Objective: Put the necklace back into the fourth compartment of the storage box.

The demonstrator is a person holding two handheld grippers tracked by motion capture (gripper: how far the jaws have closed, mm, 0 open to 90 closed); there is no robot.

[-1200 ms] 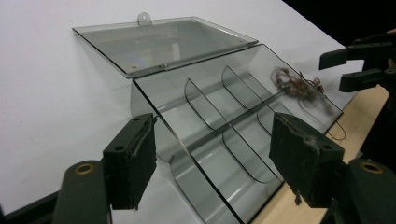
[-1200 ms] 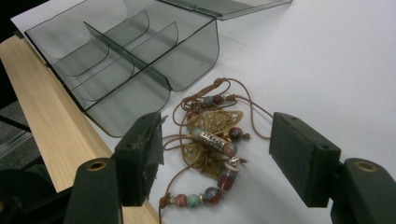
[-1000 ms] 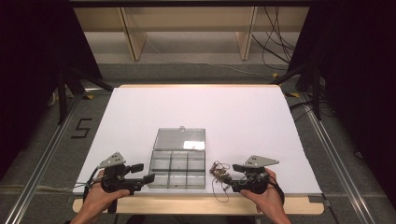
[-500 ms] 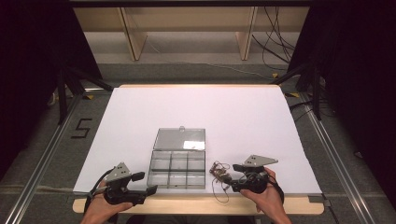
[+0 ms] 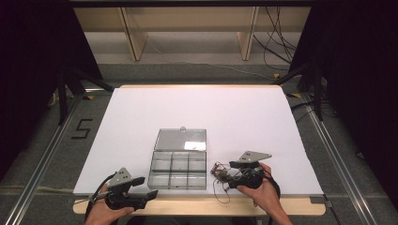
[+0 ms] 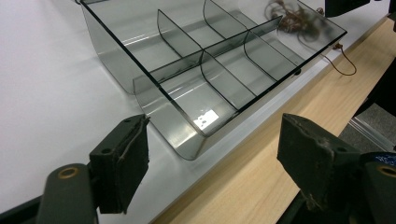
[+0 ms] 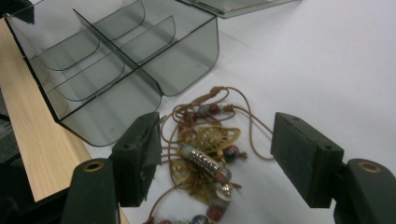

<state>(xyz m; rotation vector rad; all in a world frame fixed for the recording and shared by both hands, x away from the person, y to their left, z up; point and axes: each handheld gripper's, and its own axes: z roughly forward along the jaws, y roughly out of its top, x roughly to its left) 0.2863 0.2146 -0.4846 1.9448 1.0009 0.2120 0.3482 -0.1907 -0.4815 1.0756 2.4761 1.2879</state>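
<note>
A smoky clear compartment box (image 5: 178,171) lies near the table's front edge, its lid (image 5: 180,139) folded flat behind it. My left gripper (image 5: 147,186) sits at the box's front left corner, over the wooden edge. Its jaws have just been opening and stand wide apart with nothing gripped. In the left gripper view the box (image 6: 210,70) lies just beyond my left gripper (image 6: 212,140). A tangled brown cord necklace with beads (image 5: 218,171) lies right of the box. My right gripper (image 5: 230,172) is open around it; the necklace (image 7: 205,149) lies between its spread jaws, my right gripper (image 7: 217,144) untouched by it.
The white table top (image 5: 211,112) stretches far behind the box. A bare wooden strip (image 5: 202,205) runs along the front edge. Wooden shelving (image 5: 136,37) and loose cables (image 5: 277,42) stand beyond the far edge, metal rails (image 5: 42,159) at both sides.
My left hand has drawn back from beside the box toward the front wooden edge, and its jaws look a little wider. The right hand and the necklace have stayed put.
</note>
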